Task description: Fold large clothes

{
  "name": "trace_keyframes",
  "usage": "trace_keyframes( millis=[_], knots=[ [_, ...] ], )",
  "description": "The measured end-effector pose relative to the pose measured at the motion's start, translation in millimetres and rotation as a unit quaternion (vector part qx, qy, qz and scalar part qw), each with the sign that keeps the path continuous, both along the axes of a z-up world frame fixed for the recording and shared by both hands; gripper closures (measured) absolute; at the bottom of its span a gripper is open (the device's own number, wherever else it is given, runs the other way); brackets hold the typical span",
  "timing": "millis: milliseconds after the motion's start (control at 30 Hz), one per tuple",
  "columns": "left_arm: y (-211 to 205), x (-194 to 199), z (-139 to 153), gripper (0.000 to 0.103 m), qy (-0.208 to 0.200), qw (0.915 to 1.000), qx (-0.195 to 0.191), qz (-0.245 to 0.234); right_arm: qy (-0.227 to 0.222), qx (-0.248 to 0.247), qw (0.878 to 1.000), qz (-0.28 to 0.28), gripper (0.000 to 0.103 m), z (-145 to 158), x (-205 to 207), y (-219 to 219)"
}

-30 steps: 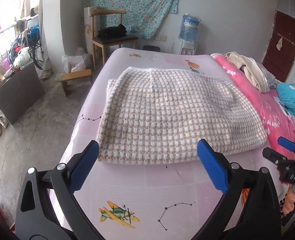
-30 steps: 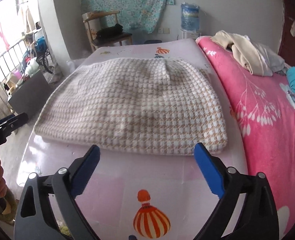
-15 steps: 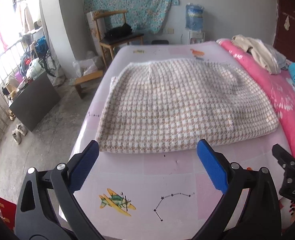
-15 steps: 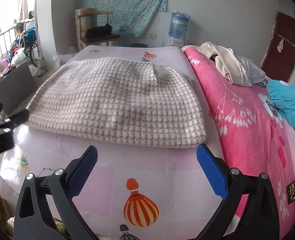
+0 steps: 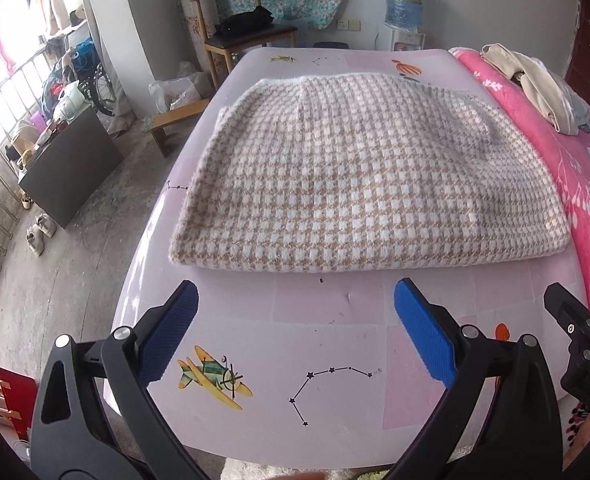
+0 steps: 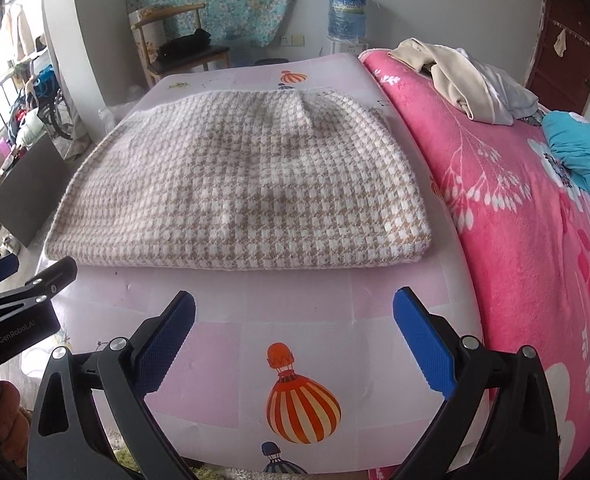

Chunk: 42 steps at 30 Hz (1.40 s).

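Observation:
A folded beige-and-white houndstooth garment (image 5: 367,176) lies flat on the pink patterned sheet (image 5: 335,344) of the bed; it also shows in the right wrist view (image 6: 239,192). My left gripper (image 5: 295,328) is open and empty, held above the sheet short of the garment's near edge. My right gripper (image 6: 295,332) is open and empty, also short of the near edge. The right gripper's tip shows at the right edge of the left wrist view (image 5: 575,320); the left gripper's tip shows at the left of the right wrist view (image 6: 27,284).
A bright pink flowered blanket (image 6: 527,216) covers the bed's right side, with a heap of beige and white clothes (image 6: 467,80) and a teal cloth (image 6: 583,148) on it. A wooden chair (image 5: 243,36), a stool (image 5: 175,124) and a dark panel (image 5: 67,168) stand on the floor to the left.
Both grippers have drawn back slightly from the garment and stayed open. The garment has not moved.

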<state>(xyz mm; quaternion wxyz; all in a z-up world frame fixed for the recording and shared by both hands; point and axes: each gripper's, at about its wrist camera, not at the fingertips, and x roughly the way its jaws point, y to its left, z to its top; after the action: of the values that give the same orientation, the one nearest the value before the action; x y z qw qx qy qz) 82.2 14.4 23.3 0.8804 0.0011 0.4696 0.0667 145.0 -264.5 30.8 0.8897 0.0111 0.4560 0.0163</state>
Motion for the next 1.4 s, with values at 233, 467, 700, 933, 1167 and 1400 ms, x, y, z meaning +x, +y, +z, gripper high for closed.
trace_keyframes(
  millis=[233, 467, 700, 933, 1167, 1400],
  knots=[
    [-8, 3, -4, 0.008, 0.012, 0.9998, -0.005, -0.013, 0.004, -0.006, 1.000, 0.000, 0.006, -1, 4, 1],
    [-12, 5, -5, 0.008, 0.016, 0.9997, -0.009, -0.016, 0.006, -0.007, 1.000, -0.002, 0.006, -2, 5, 0],
    [-11, 7, -7, 0.008, 0.018, 0.9995, -0.019, -0.016, 0.004, -0.011, 1.000, -0.007, 0.006, -1, 5, -1],
    [-11, 7, -8, 0.008, 0.020, 0.9992, -0.029, -0.017, 0.003, -0.013, 1.000, -0.011, 0.006, 1, 5, -1],
    [-13, 8, -8, 0.008, 0.021, 0.9991, -0.031, -0.020, 0.003, -0.013, 1.000, -0.011, 0.006, 2, 6, -1],
    [-14, 8, -9, 0.008, 0.022, 0.9990, -0.032, -0.021, 0.006, -0.016, 1.000, -0.010, 0.006, 1, 7, 1]
  ],
)
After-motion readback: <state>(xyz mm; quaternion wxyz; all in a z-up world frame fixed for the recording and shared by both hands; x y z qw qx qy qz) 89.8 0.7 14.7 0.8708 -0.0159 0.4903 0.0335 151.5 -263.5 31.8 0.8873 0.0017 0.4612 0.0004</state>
